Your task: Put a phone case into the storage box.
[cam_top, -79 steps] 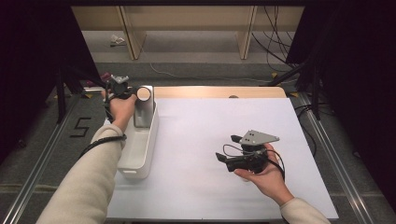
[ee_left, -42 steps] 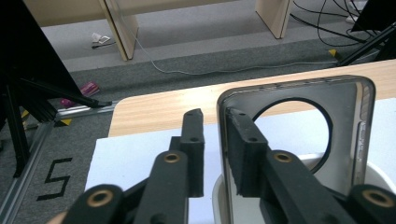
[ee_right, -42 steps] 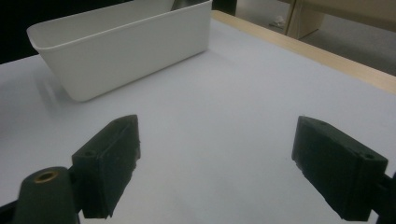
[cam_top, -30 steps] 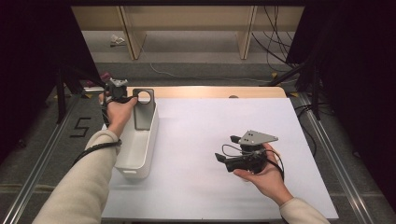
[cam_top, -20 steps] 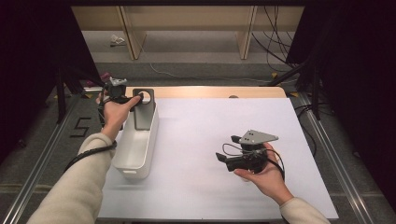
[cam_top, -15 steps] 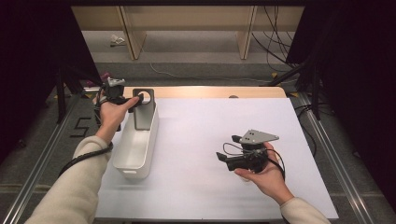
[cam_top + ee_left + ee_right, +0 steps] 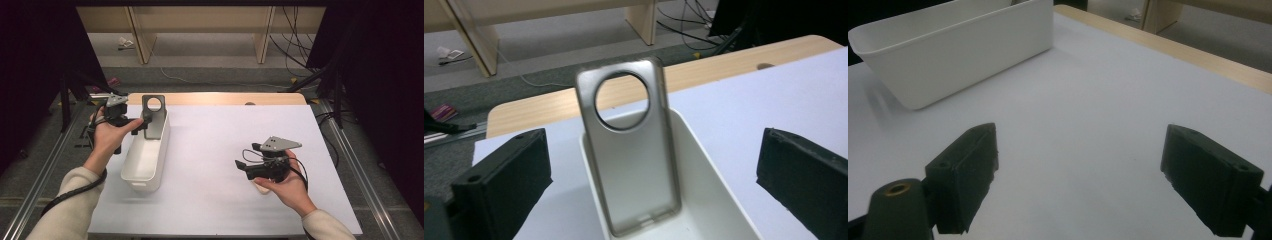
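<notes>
Where the high view looks down, a white-covered table takes up most of the middle of the frame, with a strip of bare wood along its far edge. On it, left of centre, sits a long white plastic tub, its length running from the lower middle up toward the upper left. At the tub's far end a grey metal plate with a round hole near its top stands nearly upright, its foot inside the tub and its back leaning against the end wall; in the left gripper view the same plate rises in the middle of the frame, from the tub's floor.

Just left of the plate in the high view, the left gripper is held level at the tub's rim. Its jaws have just been opening: they are spread wide, and the left gripper view shows them at the lower left and lower right edges, well clear of the plate, touching nothing.

At the lower right of the high view, the right gripper is held low over the bare white cover, well apart from the tub, pointing toward the left of the frame. Its jaws are spread too, with only the table surface between them, and in the right gripper view the tub lies across the upper left.
</notes>
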`<action>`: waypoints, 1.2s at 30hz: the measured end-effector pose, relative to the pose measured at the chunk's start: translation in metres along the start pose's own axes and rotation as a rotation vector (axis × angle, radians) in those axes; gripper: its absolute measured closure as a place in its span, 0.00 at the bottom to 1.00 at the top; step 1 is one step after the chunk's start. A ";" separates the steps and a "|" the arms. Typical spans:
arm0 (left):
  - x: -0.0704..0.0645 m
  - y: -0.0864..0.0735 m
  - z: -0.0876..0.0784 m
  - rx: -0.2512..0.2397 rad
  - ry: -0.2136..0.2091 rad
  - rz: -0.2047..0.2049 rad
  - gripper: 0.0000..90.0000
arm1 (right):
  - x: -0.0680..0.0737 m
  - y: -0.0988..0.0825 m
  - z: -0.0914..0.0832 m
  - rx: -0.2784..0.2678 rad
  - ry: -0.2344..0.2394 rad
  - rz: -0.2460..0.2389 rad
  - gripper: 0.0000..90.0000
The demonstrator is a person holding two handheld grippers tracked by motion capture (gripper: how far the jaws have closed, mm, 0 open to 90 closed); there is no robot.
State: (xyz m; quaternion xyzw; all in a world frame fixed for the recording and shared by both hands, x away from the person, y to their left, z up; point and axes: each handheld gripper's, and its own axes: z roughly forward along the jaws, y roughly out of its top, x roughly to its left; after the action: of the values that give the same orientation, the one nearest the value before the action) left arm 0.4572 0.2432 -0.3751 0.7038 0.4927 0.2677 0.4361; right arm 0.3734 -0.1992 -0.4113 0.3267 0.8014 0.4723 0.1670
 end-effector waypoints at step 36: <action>-0.069 -0.067 -0.045 -0.053 -0.208 0.095 0.01 | -0.026 -0.004 -0.014 -0.003 -0.057 0.022 0.18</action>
State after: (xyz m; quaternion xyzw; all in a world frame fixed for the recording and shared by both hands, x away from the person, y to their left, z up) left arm 0.3644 0.2035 -0.4094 0.7386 0.4034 0.2265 0.4903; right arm 0.3825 -0.2271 -0.4089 0.3486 0.7919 0.4660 0.1850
